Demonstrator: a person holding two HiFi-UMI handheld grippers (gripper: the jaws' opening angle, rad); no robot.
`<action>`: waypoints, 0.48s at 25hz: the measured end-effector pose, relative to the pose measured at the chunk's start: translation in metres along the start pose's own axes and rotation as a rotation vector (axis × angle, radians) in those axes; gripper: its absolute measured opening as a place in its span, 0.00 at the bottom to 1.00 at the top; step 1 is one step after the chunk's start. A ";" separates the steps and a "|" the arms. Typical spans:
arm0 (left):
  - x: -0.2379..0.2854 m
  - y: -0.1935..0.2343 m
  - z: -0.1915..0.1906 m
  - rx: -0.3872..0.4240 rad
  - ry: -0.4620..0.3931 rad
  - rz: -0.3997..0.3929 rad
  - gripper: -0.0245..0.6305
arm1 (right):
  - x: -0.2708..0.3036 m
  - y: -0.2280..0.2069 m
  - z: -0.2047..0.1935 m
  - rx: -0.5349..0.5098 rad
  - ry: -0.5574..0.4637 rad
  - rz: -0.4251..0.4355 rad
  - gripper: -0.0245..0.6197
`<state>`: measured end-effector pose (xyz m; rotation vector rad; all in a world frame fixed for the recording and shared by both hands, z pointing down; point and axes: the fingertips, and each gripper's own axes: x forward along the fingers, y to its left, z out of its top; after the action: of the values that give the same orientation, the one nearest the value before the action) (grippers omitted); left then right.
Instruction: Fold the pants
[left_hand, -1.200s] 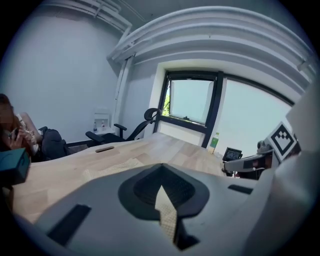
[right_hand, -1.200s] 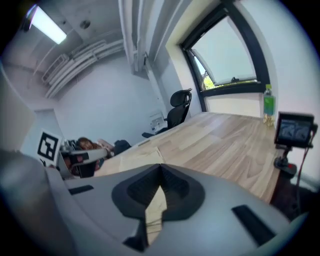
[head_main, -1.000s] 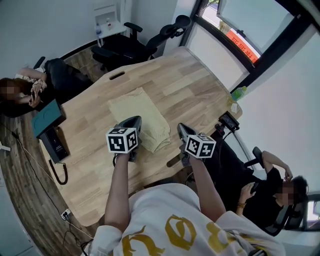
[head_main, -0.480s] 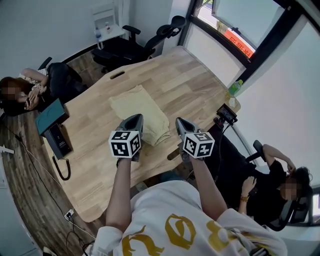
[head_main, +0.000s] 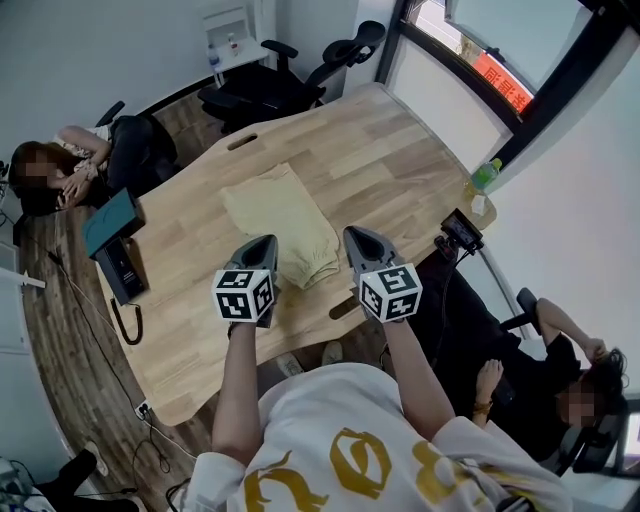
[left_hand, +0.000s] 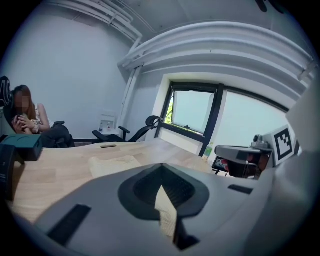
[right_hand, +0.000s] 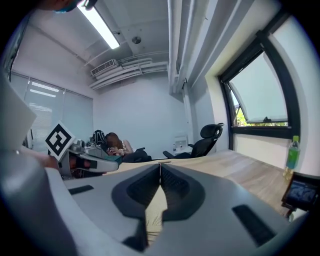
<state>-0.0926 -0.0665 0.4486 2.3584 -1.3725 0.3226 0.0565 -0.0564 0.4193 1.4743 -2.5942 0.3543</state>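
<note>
The pants (head_main: 280, 225) lie folded into a pale yellow oblong near the middle of the wooden table (head_main: 385, 165). In my head view their long side runs from about 11 o'clock to 5 o'clock, and the bunched end is nearest me. In the left gripper view I see them as a flat, cream slab (left_hand: 112, 164) on the tabletop ahead.

My left gripper (head_main: 263, 244) sits at about 7 o'clock from the pants, its tip over their near left corner; I cannot tell from above whether it touches the cloth. Its own view shows the jaws pressed together at the tips with nothing clamped between them (left_hand: 161, 167). My right gripper (head_main: 357, 236) is at about 4 o'clock from the pants, just beside their near end and apart from the fabric. Its jaws are also closed tip to tip and empty (right_hand: 160, 168).

Further out, a teal box (head_main: 112, 222) rests at 9 o'clock on the table's edge, with a black desk phone (head_main: 122, 270) just beside it. A green bottle (head_main: 485, 176) stands at 2 o'clock on the far right corner. A small screen on a mount (head_main: 458, 232) is at 3 o'clock. Black office chairs (head_main: 290, 80) stand at 12 o'clock beyond the table. One seated person (head_main: 70, 170) is at 10 o'clock, and another (head_main: 555, 385) is at 4 o'clock off the table.
</note>
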 end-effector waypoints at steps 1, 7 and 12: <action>0.001 -0.003 -0.001 0.004 0.005 0.004 0.05 | -0.001 -0.002 -0.001 -0.005 0.001 0.017 0.05; -0.009 -0.027 -0.023 0.050 0.006 0.027 0.05 | -0.002 0.011 -0.012 -0.157 0.002 0.147 0.05; -0.009 -0.028 -0.051 0.016 0.063 0.055 0.05 | 0.001 0.020 -0.028 -0.181 0.043 0.236 0.05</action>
<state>-0.0728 -0.0245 0.4844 2.3059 -1.4129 0.4210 0.0395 -0.0396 0.4440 1.0951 -2.6894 0.1676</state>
